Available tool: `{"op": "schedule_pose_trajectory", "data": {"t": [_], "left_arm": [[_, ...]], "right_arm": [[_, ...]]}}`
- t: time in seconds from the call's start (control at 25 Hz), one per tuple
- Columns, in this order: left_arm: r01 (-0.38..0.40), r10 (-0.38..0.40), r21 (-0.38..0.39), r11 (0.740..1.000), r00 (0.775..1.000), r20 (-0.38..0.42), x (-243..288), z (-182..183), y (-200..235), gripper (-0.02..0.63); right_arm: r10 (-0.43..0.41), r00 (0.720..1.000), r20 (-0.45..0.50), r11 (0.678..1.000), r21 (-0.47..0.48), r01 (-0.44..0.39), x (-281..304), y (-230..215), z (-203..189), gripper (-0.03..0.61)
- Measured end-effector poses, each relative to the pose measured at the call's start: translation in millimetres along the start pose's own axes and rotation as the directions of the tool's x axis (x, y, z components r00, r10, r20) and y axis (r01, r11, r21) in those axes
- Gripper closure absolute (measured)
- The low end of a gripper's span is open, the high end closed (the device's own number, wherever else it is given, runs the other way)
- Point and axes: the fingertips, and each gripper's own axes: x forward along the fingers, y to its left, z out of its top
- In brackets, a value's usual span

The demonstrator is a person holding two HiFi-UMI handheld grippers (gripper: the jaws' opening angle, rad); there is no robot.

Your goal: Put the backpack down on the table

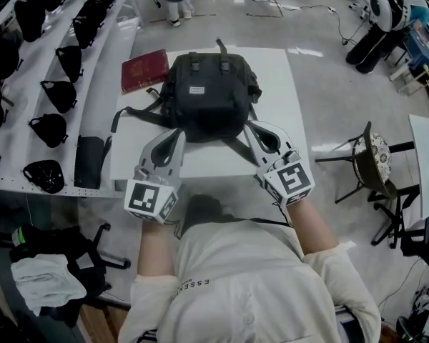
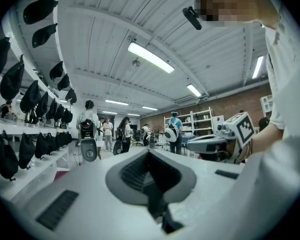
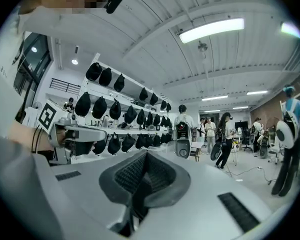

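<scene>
The white surface (image 1: 286, 106) is in front of me. The black backpack (image 1: 206, 95) is over its middle. My left claw (image 1: 173, 136) and right claw (image 1: 259, 131) are at its near corners, each clenched tight on a black strap (image 1: 237, 151). A red book (image 1: 144, 70) lies just left of it.

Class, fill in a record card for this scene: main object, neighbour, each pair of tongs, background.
Main object: black backpack, at the white table
Neighbour: red book, left of it on the table
Left tongs: shut on the backpack at its near left corner
Right tongs: shut on the backpack at its near right corner
Background: shelves of black bags
</scene>
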Motion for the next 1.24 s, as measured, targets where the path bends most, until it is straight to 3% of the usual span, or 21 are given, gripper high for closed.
{"op": "schedule_pose_trajectory", "data": {"t": [0.2,0.92,1.24], "left_arm": [[-0.012,0.013,0.059,0.998,1.0,-0.012,6,1,-3,0.611],[0.009,-0.008,0.03,1.0,1.0,-0.004,19,16,11,0.611],[-0.028,0.029,0.033,0.999,0.999,-0.015,20,14,26,0.611]], "right_arm": [[0.01,1.0,0.003,1.0,-0.008,-0.01,2,0,1,0.565],[-0.023,0.999,0.031,0.999,0.046,0.022,17,-17,15,0.565],[-0.06,0.998,0.008,0.997,0.046,0.06,25,-23,11,0.565]]}}
